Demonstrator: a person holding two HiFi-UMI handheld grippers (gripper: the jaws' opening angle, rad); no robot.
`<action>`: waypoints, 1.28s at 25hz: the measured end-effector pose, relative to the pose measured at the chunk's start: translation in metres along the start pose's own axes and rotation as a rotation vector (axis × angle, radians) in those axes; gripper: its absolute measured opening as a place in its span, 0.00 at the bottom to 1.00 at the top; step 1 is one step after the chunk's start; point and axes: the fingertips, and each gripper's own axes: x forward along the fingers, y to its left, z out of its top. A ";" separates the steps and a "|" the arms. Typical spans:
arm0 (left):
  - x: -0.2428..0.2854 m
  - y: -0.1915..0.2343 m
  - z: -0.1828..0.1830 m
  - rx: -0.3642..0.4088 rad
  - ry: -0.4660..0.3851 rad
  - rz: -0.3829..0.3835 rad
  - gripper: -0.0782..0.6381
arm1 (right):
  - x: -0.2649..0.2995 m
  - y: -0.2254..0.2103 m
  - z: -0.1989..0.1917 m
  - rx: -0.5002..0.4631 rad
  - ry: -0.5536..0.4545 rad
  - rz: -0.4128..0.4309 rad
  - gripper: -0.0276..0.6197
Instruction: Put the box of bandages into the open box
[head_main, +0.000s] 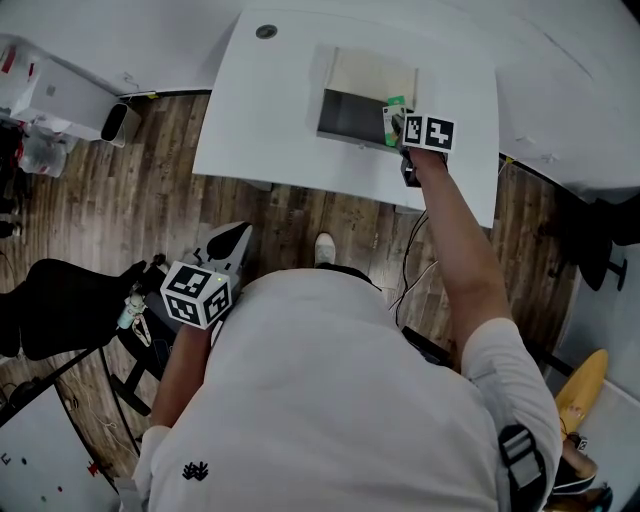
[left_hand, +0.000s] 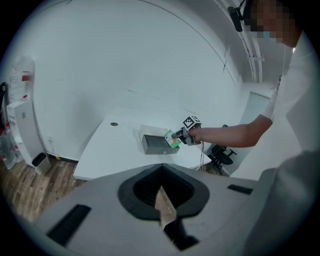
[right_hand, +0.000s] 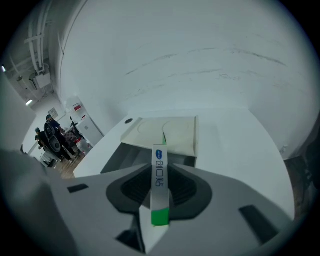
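The person's white T-shirt (head_main: 330, 400) fills the bottom of the head view. The left gripper (head_main: 230, 240), a grey two-jaw tool with a marker cube, is held low beside it over the brown wood-plank floor (head_main: 150, 180), near a black office chair (head_main: 60, 305). In the left gripper view its jaws stand drawn together, with only a thin brown sliver between them – nothing is held.

The right arm reaches out over the white table (head_main: 280, 100). The right gripper (head_main: 398, 128) is clamped on the slim white box of bandages with a green end (head_main: 393, 116), which stands on its narrow edge between the pads. Blue print runs along its top.

The open box (head_main: 345, 112), a shallow grey carton, sits on the table with its pale lid flap folded back towards the wall. The bandage box hangs at the carton's right end, at or just over the rim – whether it touches the carton cannot be told.
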 end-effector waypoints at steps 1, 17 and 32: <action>0.001 -0.001 0.000 0.000 0.001 0.000 0.11 | 0.001 0.000 -0.001 -0.019 0.006 0.002 0.19; 0.007 -0.006 0.001 0.002 0.015 0.007 0.11 | 0.007 0.026 -0.010 -0.359 0.094 0.015 0.19; 0.010 -0.006 0.000 -0.023 0.036 0.031 0.11 | 0.032 0.012 -0.024 -0.362 0.172 0.049 0.19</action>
